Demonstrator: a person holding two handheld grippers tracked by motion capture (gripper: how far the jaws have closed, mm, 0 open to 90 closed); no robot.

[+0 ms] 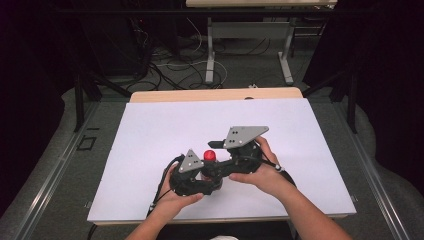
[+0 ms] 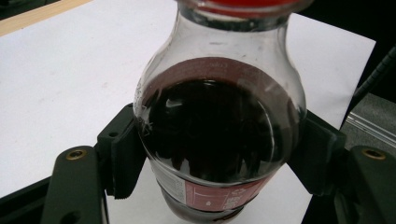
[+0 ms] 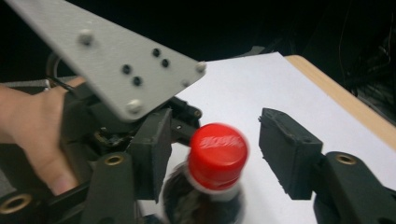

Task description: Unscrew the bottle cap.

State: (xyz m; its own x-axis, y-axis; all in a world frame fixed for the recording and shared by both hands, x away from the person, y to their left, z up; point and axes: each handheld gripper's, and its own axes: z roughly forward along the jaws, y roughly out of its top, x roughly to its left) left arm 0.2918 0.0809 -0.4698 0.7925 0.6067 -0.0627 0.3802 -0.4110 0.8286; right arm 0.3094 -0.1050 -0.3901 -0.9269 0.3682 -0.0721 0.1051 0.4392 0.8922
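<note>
A small clear bottle (image 2: 218, 116) of dark liquid with a red cap (image 1: 210, 155) and a red label stands upright on the white sheet (image 1: 150, 145). My left gripper (image 2: 219, 156) is shut on the bottle's round body, one pad pressed to each side. My right gripper (image 3: 219, 140) is open at cap height. The red cap (image 3: 217, 155) sits between its jaws, close to the left one, with a gap to the right one. In the high view both grippers meet near the sheet's front middle, the left gripper (image 1: 207, 170) low and the right gripper (image 1: 216, 145) above and behind.
The white sheet covers most of the wooden table (image 1: 215, 94). The left gripper's grey plate (image 3: 112, 65) and the hand (image 3: 28, 126) holding it stand close beside the right gripper's left jaw. Table legs and cables lie on the floor beyond the far edge.
</note>
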